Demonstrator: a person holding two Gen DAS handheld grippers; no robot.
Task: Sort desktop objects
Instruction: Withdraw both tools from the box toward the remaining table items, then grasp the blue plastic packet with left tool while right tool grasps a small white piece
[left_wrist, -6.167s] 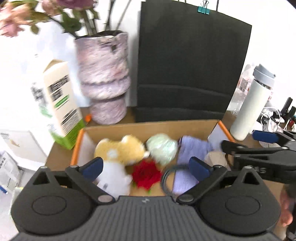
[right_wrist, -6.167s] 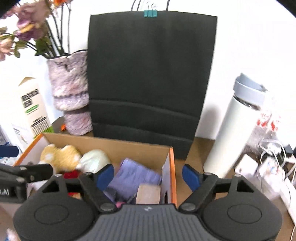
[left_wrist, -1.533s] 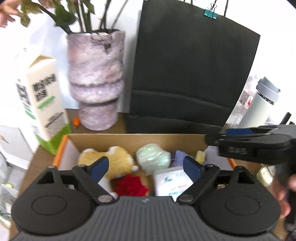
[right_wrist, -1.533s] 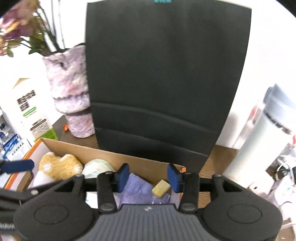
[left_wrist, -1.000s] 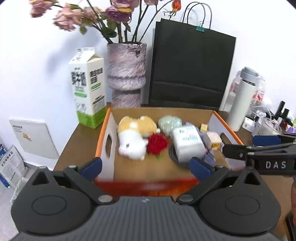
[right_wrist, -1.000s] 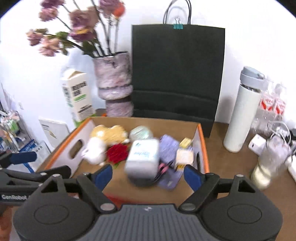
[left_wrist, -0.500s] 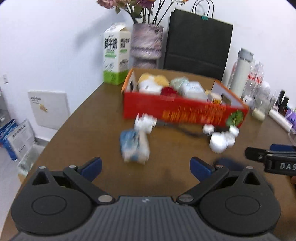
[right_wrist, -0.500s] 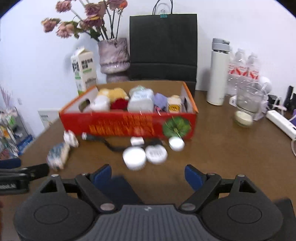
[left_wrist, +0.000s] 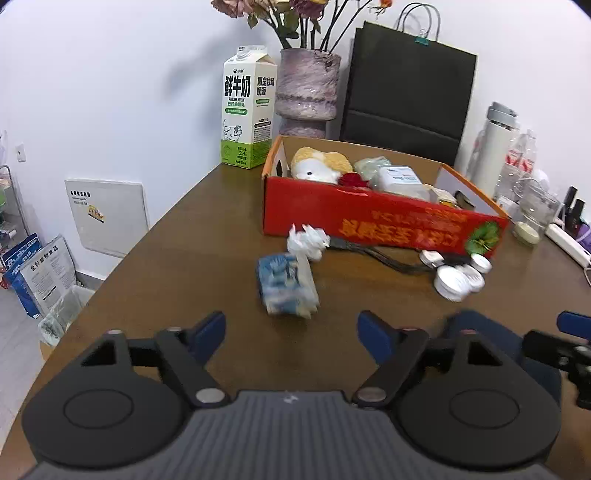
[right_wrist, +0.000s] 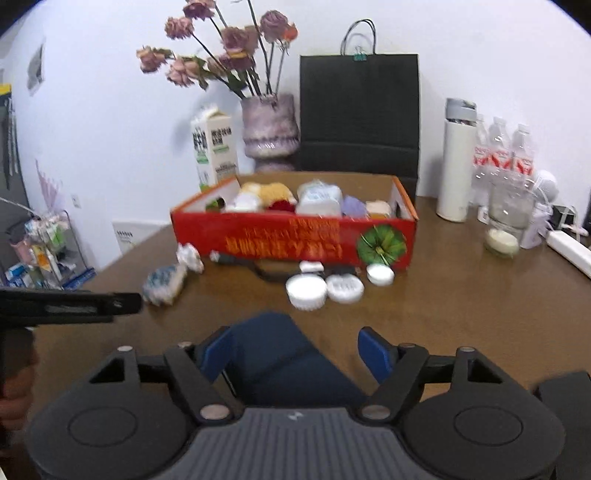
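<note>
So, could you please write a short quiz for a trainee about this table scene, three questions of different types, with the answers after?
1. True or false: the blue tissue pack lies inside the red box.
2. Multiple choice: which stands left of the vase in the left wrist view? A) milk carton B) white thermos C) black paper bag
3. Fill in: the round white lids lie on the table in ____ of the red box.

Key: 1 false; 2 A; 3 front
</note>
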